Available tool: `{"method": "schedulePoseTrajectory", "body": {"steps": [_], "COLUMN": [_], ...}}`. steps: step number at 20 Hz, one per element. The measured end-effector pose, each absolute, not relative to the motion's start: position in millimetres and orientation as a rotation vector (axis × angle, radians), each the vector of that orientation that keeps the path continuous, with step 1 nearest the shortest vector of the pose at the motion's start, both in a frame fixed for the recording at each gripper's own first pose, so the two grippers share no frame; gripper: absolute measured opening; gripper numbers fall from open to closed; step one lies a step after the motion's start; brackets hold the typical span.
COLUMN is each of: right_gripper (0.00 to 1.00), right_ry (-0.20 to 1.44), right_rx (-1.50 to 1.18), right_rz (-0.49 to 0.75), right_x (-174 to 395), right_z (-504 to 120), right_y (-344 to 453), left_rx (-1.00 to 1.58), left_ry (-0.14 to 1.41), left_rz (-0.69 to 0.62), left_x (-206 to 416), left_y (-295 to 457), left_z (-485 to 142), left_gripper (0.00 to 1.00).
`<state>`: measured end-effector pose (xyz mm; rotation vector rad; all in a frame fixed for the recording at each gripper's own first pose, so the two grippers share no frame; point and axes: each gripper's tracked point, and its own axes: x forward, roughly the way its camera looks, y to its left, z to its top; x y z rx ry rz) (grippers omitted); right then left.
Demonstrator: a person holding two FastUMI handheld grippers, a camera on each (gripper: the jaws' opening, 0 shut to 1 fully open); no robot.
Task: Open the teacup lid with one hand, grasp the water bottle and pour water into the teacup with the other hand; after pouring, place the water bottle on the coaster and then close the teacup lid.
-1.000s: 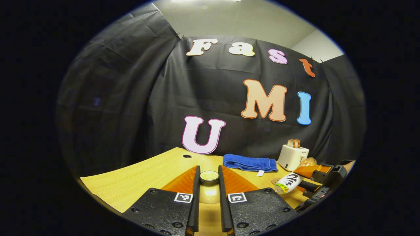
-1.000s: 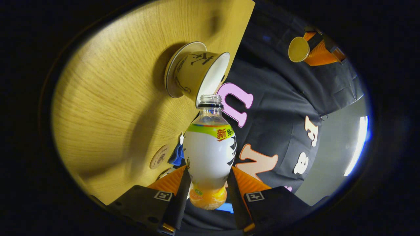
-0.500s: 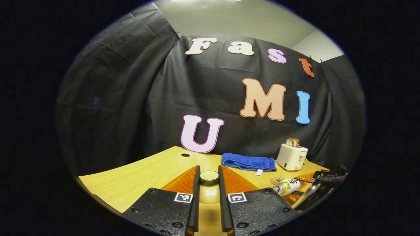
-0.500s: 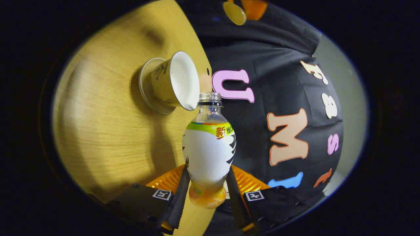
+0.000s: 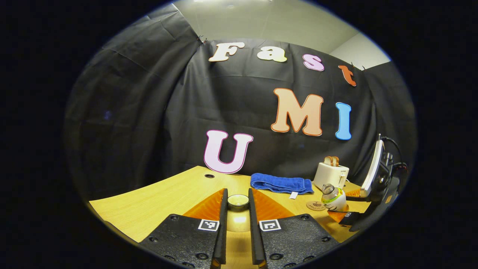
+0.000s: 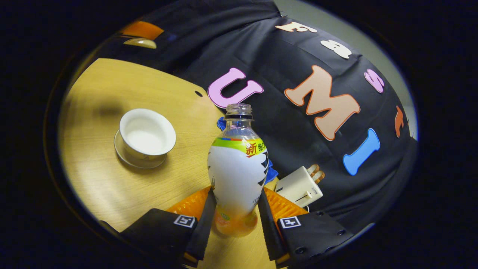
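In the right gripper view the right gripper [image 6: 236, 220] has its fingers [image 6: 203, 224] pressed against either side of the water bottle [image 6: 237, 175], low on its body. The bottle has no cap and its open neck points toward twelve o'clock. At about ten o'clock from the bottle the teacup [image 6: 147, 133] stands uncovered on its saucer [image 6: 129, 158] on the wooden bench [image 6: 101, 186], well apart from the bottle. A white toaster [image 6: 298, 186] with bread in its slots sits at about four o'clock, and a strip of blue towel [image 6: 272, 172] peeks out from behind the bottle.

In the left gripper view the left gripper [image 5: 238, 224] has its fingers [image 5: 223, 224] drawn close, with the teacup lid [image 5: 238, 201] between them near the tips — both seem to touch it, though the fisheye makes the contact hard to confirm. Lid and fingers are held above the bench [image 5: 157, 201]. At about three o'clock the right gripper [image 5: 368, 194] carries the bottle [image 5: 333, 198], tilted, just beside the round coaster [image 5: 315, 206] — whether it touches the coaster I cannot tell. Behind them lie the blue towel [image 5: 282, 184] and the toaster [image 5: 331, 175].
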<state>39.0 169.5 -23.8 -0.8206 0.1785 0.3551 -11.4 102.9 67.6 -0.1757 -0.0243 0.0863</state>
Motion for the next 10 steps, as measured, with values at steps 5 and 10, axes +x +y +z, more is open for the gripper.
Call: {"method": "schedulePoseTrajectory", "body": {"steps": [5,10], "right_gripper": [0.70,0.68], "right_ry": [0.205,0.207], "right_rx": [-0.602,-0.467], "right_rz": [0.350,0.332], "right_x": [58.7,81.7], "right_z": [-16.9,-10.8], "right_y": [158.7,149.6], "left_rx": [-0.169,-0.167], "left_ry": [-0.024,-0.013], "left_rz": [0.058,0.035], "left_x": [-12.3,-10.8], "left_y": [93.0,83.7], "left_z": [68.5,66.2], "left_gripper": [0.24,0.24]}}
